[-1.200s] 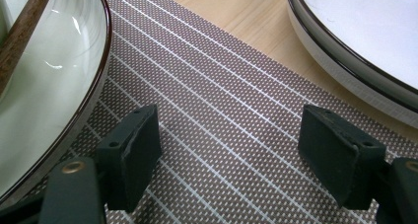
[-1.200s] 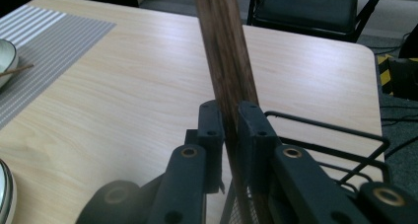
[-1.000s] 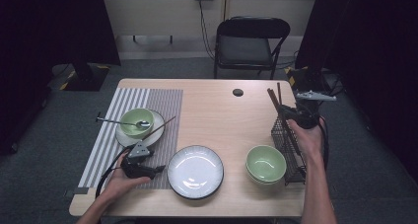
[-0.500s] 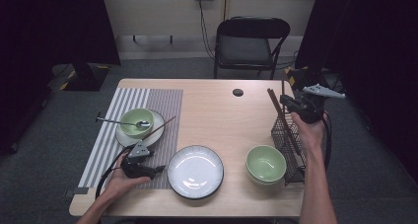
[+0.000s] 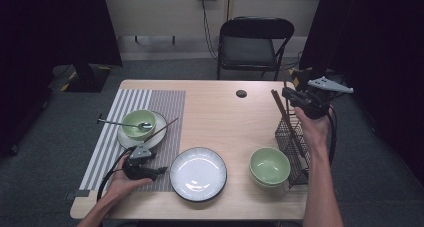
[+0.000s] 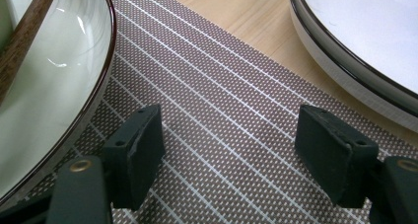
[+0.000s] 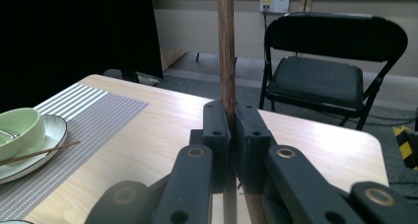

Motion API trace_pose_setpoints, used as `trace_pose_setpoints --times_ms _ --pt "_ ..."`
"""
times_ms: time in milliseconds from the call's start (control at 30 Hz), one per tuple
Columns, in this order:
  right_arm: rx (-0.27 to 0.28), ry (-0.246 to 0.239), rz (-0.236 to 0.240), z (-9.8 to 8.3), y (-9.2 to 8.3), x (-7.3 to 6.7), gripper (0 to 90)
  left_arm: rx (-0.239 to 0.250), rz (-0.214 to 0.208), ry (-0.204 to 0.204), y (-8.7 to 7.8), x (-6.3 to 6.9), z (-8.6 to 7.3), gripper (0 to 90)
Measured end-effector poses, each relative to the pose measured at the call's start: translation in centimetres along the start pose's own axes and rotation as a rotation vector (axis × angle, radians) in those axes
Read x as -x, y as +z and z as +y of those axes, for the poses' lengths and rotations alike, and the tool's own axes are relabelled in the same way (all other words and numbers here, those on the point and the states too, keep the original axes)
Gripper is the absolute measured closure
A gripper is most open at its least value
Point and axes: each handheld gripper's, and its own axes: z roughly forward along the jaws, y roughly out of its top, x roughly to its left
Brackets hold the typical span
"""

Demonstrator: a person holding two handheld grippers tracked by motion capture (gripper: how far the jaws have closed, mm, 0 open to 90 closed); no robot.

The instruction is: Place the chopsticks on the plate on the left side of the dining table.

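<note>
A dark brown wooden chopstick (image 5: 285, 118) stands steeply tilted, its lower end inside the black wire basket (image 5: 295, 152), its upper end above the rim.

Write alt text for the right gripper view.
The right gripper is shut on an upright wooden chopstick above a table. Behind stands a black chair; at far left, a green bowl on a plate, on a striped mat.
</note>
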Motion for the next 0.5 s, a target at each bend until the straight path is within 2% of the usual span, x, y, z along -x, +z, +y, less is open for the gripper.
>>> trace_pose_setpoints --times_ms 233,433,467,500 --pt "0.002 -0.023 0.011 0.9 0.2 -1.0 83.8 -0.014 -0.009 -0.013 -0.4 -0.3 0.1 28.6" --pt "0.003 -0.04 0.023 1.8 0.2 -1.5 84.7 0.023 -0.014 -0.031 -0.9 -0.2 0.4 29.4" --pt "0.005 -0.037 0.029 1.9 0.2 -1.6 84.8 0.022 -0.009 -0.021 -1.0 -0.3 0.5 29.4" --pt "0.003 -0.037 0.038 1.9 0.3 -1.6 84.8 0.034 -0.018 -0.043 -1.0 -0.2 0.6 29.3"
